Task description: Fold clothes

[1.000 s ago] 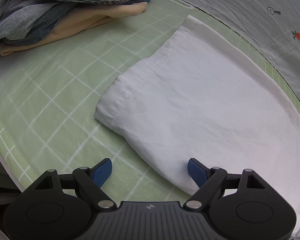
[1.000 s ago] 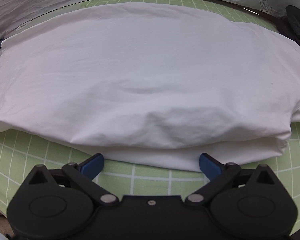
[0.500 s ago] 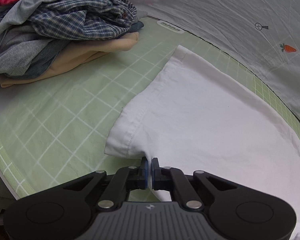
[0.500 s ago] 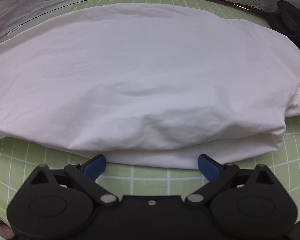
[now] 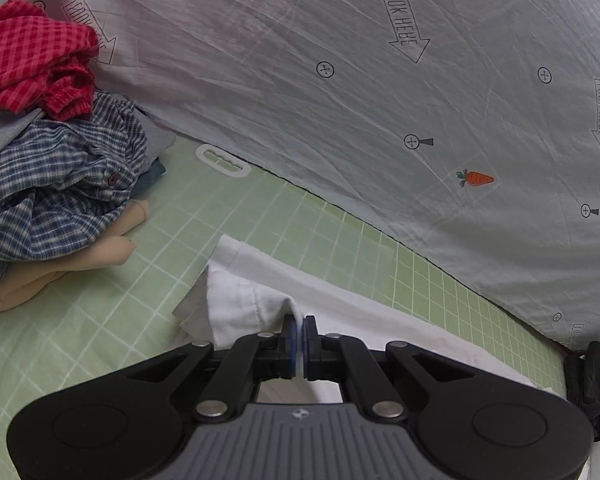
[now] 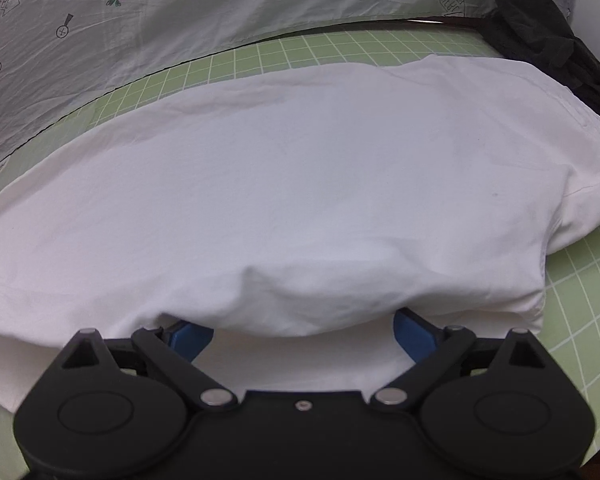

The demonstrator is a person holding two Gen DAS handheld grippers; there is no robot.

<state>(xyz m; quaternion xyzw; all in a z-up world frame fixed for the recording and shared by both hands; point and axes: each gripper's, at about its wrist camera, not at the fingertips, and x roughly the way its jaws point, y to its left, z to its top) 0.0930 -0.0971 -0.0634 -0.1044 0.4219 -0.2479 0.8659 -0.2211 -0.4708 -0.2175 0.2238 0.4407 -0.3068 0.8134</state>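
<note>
— White cloth (image 5: 240, 304) has changed: the left gripper (image 5: 299, 330) closed on its near left corner and has lifted it off the mat (image 5: 100, 320).
— And the right gripper (image 6: 300, 330)?
— Wide apart, its jaws slipped under the near edge, gripping nothing. I think a fold is beginning.
— The surroundings?
— Green grid mat; clothes pile (image 5: 56, 184) far left, printed sheet (image 5: 380, 100) behind, black glove (image 6: 548, 48) far right.

Both grippers share one build: the left gripper (image 5: 299, 338) and right gripper (image 6: 303, 330) have black linkage arms, silver pivot screws, blue pads, round black housings behind.
</note>
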